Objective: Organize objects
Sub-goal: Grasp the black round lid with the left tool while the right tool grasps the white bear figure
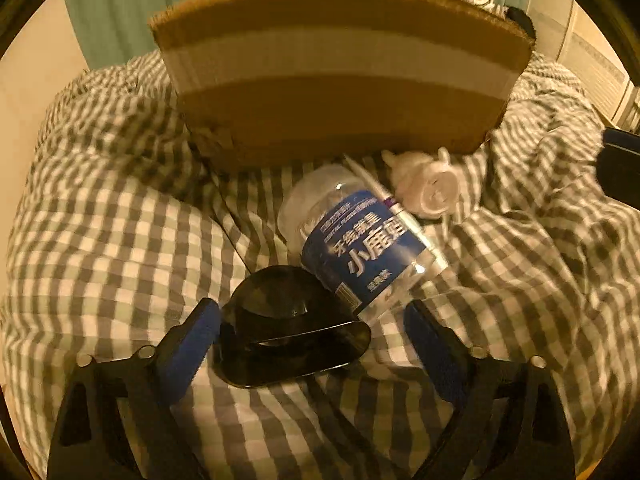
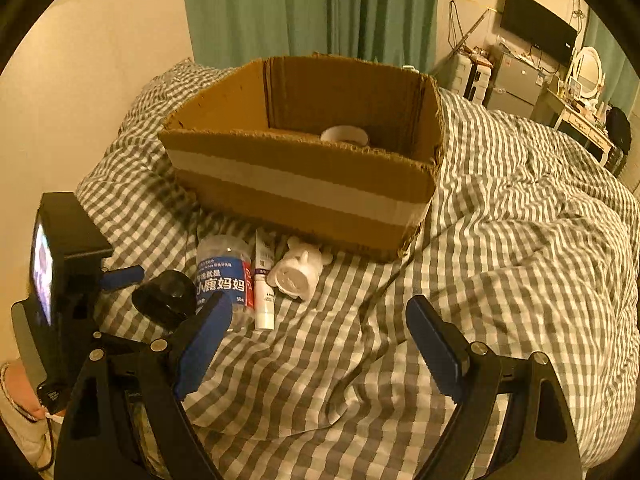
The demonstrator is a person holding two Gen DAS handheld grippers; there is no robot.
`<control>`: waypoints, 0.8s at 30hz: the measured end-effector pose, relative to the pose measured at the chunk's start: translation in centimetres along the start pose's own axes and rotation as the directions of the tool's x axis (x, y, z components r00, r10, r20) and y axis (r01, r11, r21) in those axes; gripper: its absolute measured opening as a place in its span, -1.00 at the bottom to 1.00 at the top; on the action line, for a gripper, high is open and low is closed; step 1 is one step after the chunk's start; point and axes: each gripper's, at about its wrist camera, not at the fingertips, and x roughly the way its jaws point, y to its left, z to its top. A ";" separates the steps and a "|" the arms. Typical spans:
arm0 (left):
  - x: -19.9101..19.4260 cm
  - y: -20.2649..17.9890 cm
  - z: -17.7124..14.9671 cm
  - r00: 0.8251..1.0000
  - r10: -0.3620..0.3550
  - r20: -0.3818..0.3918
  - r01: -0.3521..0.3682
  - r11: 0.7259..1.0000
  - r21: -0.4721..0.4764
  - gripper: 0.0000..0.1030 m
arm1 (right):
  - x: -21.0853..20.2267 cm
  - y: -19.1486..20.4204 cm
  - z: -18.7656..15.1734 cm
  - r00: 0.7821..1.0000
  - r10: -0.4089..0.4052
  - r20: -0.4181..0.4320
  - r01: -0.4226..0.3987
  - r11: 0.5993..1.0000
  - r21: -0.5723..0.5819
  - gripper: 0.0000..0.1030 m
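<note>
Objects, four loose on the checked quilt (image 2: pixel 500 240), near side of the box (image 2: pixel 296 188): black case (image 1: pixel 280 328), jar (image 1: pixel 360 248) with blue label, white tube (image 2: pixel 264 280), white pig figure (image 2: pixel 298 272). All lie in a row, touching or just beside each other. A white roll (image 2: pixel 345 135) already sits inside the box.

Left gripper (image 1: pixel 312 344): fingers spread wide, astride the case, pads not pressing; nothing held.

Right gripper (image 2: pixel 320 344): fingers spread wide over bare quilt, right of the row; nothing held.

Step judged: left takes the case first. Advice: settle lower, centre the pads on its sides, and close without nudging the jar leaning against its far edge. The soft quilt may let the case sink or tip.
</note>
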 end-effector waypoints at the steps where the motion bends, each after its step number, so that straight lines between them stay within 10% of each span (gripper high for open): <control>1: 0.2 0.0 0.1 1.000 0.006 -0.003 -0.006 1.000 -0.002 0.76 | 0.2 0.0 -0.1 1.000 -0.001 -0.005 0.001 1.000 0.003 0.72; 6: 0.0 0.2 -0.1 1.000 -0.010 -0.003 0.010 1.000 -0.004 0.39 | 0.9 0.0 -0.5 1.000 0.003 -0.020 -0.003 1.000 0.007 0.72; 9: -1.0 0.9 0.0 0.999 -0.038 0.009 0.038 0.999 -0.033 -0.39 | 1.1 0.1 -0.6 1.000 0.005 -0.023 -0.005 1.000 0.008 0.72; 15: -1.1 0.9 -0.5 1.000 -0.028 -0.001 0.028 0.999 -0.018 -0.36 | 2.2 0.3 -0.8 0.999 0.011 -0.043 -0.010 1.000 0.013 0.72; 17: -1.0 0.9 -0.4 1.000 -0.013 -0.003 0.013 1.000 -0.008 -0.17 | 2.6 0.5 -0.9 0.999 0.012 -0.052 -0.011 1.000 0.011 0.72; 19: -0.8 0.8 -0.3 1.000 -0.003 -0.011 0.003 1.000 -0.002 0.46 | 3.1 0.6 -1.1 0.998 0.011 -0.063 -0.011 1.000 0.007 0.72; 24: -0.5 0.6 -0.6 1.000 -0.007 -0.024 0.007 1.000 0.017 0.62 | 4.7 0.8 -1.1 0.996 0.010 -0.090 -0.010 1.000 -0.002 0.72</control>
